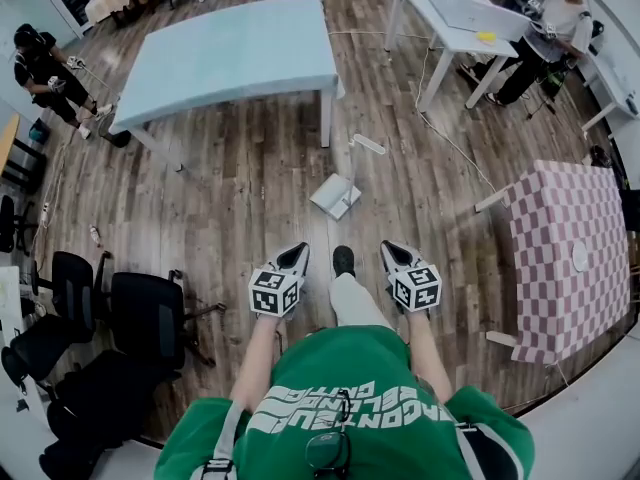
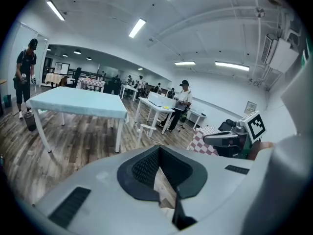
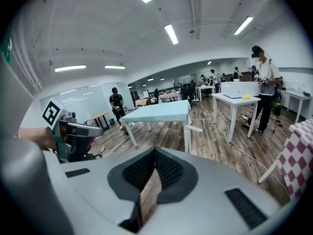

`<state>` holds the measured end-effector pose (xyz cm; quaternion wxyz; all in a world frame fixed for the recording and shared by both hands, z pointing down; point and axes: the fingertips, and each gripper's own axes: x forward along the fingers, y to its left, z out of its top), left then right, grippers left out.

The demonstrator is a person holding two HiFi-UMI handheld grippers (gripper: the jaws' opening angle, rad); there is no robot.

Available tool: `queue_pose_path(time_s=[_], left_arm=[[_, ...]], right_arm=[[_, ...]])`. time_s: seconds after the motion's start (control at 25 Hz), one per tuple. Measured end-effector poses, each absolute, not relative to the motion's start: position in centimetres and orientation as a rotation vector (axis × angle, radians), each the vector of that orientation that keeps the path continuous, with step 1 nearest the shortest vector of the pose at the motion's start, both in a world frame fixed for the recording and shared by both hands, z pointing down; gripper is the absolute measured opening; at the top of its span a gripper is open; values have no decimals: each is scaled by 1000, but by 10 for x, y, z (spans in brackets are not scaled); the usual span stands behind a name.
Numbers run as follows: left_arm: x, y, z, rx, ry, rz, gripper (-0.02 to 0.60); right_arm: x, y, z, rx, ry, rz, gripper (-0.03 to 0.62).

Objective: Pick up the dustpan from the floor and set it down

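**Head view.** Both forearms reach forward from the body, almost parallel. Each hand holds its tool pointing ahead and somewhat down. The left gripper (image 1: pixel 297 253) and the right gripper (image 1: pixel 391 249) are side by side, with a black shoe (image 1: pixel 343 260) between them. They are above the wooden plank floor (image 1: pixel 240 198).

The white plastic dustpan (image 1: pixel 336 195) lies on this floor at 12 o'clock from the grippers, apart from both. Its long thin handle rises toward 1 o'clock.

The pale blue rectangular table (image 1: pixel 230 48) stands at 11 o'clock, and its near leg is close to the dustpan. A white table (image 1: pixel 420 8) is at 1 o'clock and a pink-and-white checked table (image 1: pixel 565 258) is at 3 o'clock. The black office chairs (image 1: pixel 145 318) are at 8 o'clock. The floor between the shoe and the dustpan is free.

**Left gripper view.** The two dark pads meet at their tips and nothing is between them. Only floor shows through the narrow slit behind the tips. At 12 o'clock the dustpan shows only by its white handle (image 2: pixel 146 127), beside the blue table's leg. The right gripper is at 3 o'clock.

**Right gripper view.** These pads also stand together, with nothing gripped. The dustpan's handle shows at 12 o'clock, next to the blue table's leg. The checked table's edge is at 4 o'clock and the left gripper is at 9 o'clock.
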<state>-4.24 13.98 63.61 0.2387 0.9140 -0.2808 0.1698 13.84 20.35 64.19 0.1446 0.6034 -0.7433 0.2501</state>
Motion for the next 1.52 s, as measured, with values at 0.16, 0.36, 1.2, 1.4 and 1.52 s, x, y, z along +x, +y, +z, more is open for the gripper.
queue_pose_path(time_s=[0.16, 0.36, 1.2, 1.4, 1.52], left_arm=[[-16, 84, 631, 2492, -788, 466, 3], [21, 18, 626, 2479, -802, 462, 3], [89, -74, 633, 2425, -879, 450, 3], [80, -88, 639, 2386, -904, 440, 3], [75, -99, 641, 2380, -904, 447, 3]], right_arm=[[174, 144, 638, 1724, -2133, 714, 9], [214, 66, 628, 1711, -2140, 698, 9], [285, -58, 658, 1579, -2129, 698, 9], [282, -67, 658, 1558, -2121, 691, 9], [279, -75, 657, 1538, -2135, 710, 9]])
